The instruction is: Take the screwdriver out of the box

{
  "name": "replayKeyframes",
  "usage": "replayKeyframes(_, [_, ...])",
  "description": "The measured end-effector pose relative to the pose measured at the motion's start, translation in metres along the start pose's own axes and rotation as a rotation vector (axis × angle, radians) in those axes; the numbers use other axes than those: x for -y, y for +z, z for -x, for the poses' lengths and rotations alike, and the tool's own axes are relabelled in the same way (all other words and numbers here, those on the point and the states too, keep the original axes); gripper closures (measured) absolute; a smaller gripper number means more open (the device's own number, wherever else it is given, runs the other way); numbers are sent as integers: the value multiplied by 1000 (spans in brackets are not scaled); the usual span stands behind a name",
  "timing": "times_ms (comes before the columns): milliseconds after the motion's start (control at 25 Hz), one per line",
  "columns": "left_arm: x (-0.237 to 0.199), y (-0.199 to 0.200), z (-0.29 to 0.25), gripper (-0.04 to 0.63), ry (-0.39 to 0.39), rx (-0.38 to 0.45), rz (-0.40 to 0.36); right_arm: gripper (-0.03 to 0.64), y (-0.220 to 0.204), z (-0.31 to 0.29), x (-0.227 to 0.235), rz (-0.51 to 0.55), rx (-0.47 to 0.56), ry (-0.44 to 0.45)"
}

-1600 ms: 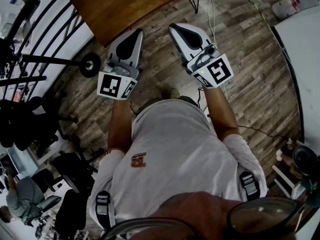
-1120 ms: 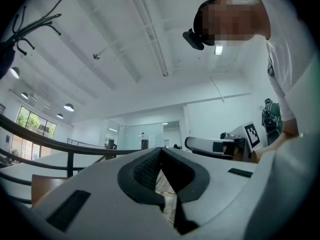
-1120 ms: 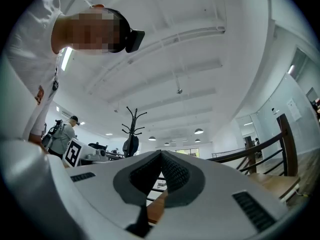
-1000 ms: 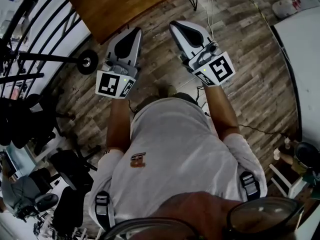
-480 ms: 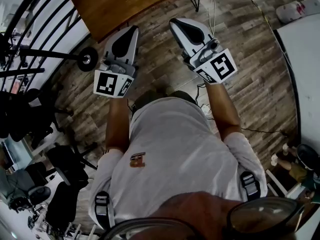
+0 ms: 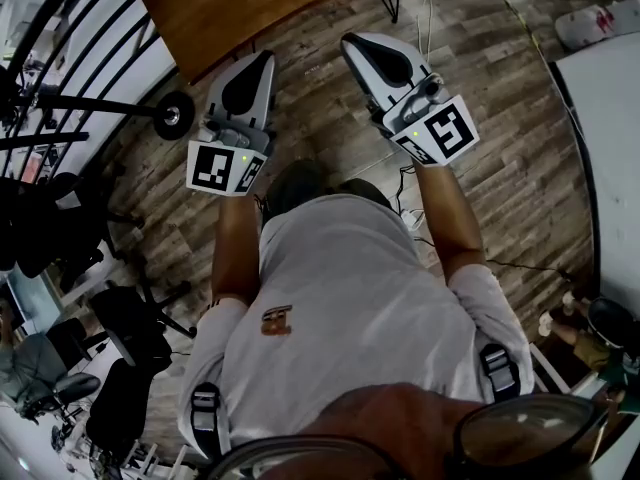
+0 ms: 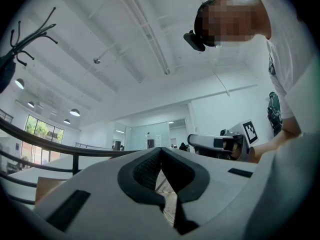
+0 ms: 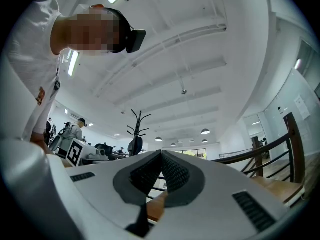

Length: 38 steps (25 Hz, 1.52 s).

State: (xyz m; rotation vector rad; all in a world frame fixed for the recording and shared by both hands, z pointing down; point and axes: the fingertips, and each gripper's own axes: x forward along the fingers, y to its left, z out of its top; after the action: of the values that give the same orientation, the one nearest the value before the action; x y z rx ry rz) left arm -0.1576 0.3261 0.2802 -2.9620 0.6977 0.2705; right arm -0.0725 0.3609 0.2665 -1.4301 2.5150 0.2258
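Head view: the left hand-held gripper [image 6: 258, 68] and the right hand-held gripper [image 6: 362, 48] hover over the plank floor [image 6: 500, 118], just short of the wooden worktop [image 6: 250, 8], with a railing [image 6: 90, 48] at the left. The person has shuffled on slightly since earlier.

Left gripper view: jaws pressed together, empty.

Right gripper view: likewise, with a coat stand [image 8: 136, 129] beyond.

Where the screwdriver lies, I cannot tell.

White short-sleeved T-shirt [image 6: 350, 298], red-brown chest logo [image 6: 277, 320], grey buckled straps [image 6: 497, 366] at its sides; beyond it, pale-grey left gripper [image 6: 262, 58] and right gripper [image 6: 351, 39] with black-and-white marker cubes [image 6: 225, 168].
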Motion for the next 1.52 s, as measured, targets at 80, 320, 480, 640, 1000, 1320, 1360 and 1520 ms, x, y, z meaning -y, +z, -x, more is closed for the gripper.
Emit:
replayKeyframes(80, [-2,-1,-3,577,0,0,-3,584,-2,-2,4,2,-1,2])
replayKeyframes(320, [-14,-7,-18,578,-2,13,-7,584,-8,-10,17,21,-7,5])
replayKeyframes(480, [-30,-12,-39,577,-15,23,-6,584,-11,-23,35,42,-18,1])
replayKeyframes(640, [-52,-18,-64,578,-22,31,-6,584,-16,-40,62,53,-25,-6])
replayKeyframes(1000, [-122,-43,-127,578,-29,17,-7,584,-45,-100,132,52,-50,-6])
replayKeyframes(1320, [-206,-69,-172,577,-22,0,-3,584,-76,-175,191,56,-75,-1])
replayKeyframes(1360, [-214,-71,-178,577,-22,-1,-2,584,-79,-182,198,56,-78,-1])
replayKeyframes(1520, [-249,-78,-199,578,-26,0,4,584,-89,-213,222,59,-88,-3])
